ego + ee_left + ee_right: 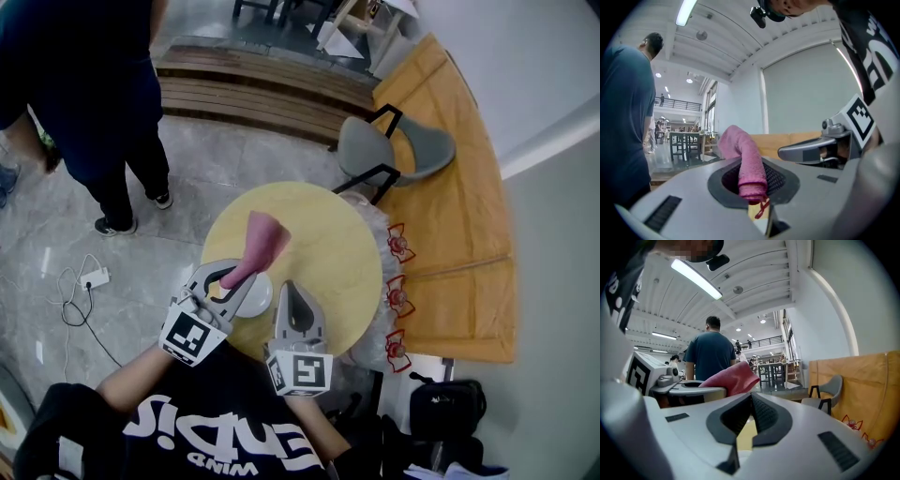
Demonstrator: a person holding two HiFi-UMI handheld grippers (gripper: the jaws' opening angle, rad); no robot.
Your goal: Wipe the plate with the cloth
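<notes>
currently the plate (262,298) lies on the round table (328,234), close to its near edge, white and mostly hidden under the left gripper (234,278) in the head view. nothing touches it. the cloth (261,242), pink and folded over, is up in the air above the table's near-left part. one end is pinched in the left gripper's clenched jaws and the rest flops forward past them, as the left gripper view shows (745,159). the right gripper (292,289) hangs just beside the left one, near the same edge. its jaws are pressed together with nothing between them, and through the slit only the yellow tabletop shows (749,416). both tools are held high and about level, so i judge that wiping is not under way at this moment: the cloth is in hand but off the plate. the next move calls for lowering the left gripper, tipping it down so the loose end lands flat on the plate, then rubbing in circles. the right gripper would need to part its jaws if it is to steady the rim, since a light plate may slide toward the edge.
</notes>
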